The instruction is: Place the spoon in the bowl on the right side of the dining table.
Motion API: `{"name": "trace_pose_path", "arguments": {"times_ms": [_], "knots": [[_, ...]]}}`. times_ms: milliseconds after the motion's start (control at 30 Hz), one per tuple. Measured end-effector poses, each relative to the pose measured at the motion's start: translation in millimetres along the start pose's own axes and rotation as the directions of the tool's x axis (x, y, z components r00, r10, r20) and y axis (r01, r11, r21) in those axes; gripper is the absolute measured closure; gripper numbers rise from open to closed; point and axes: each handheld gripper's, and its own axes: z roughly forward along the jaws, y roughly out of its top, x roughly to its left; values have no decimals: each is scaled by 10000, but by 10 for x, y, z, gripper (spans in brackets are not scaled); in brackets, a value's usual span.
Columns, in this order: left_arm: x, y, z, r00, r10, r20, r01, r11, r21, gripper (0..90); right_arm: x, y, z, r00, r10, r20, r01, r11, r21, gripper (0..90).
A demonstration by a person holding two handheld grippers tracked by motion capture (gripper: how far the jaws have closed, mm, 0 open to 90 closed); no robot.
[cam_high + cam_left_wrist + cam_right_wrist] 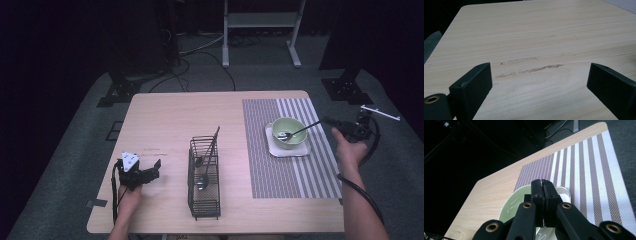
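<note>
Closest to the lens in the right gripper view: R gripper (542,182), jaws pressed together w/ barely a slit between them. In the high view its tips meet the far end of the spoon (300,129) handle, so it looks clamped on that end; the pinch itself is hidden by the jaws.

Spoon: thin metal, head down in the green bowl (295,142), handle slanting up over the rim toward the R hand. Prob. light and stiff, but smooth, so it's likely to pivot or slip in a tip-end pinch. A grip further down the handle, nearer mid-length, would steady it. Lift slowly; the head may drag on the bowl wall.

Bowl looks glazed, breakable, and could slide. It sits on a white square dish (272,147) on the striped mat (270,175).

Well apart to the L: wire rack (204,200) w/ other utensils (201,182) leaning in it.

L gripper (154,169) rests low at the table (165,115)'s near-L part, jaws wide apart, nothing in them.
</note>
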Motion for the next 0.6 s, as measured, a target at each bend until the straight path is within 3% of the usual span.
{"name": "trace_pose_path", "arguments": {"times_ms": [600], "knots": [[1, -1, 4, 10000, -46, -53, 46, 10000, -35, 52, -140, -79, 89, 9980, 526, -342, -522, 9986, 132, 861]]}}
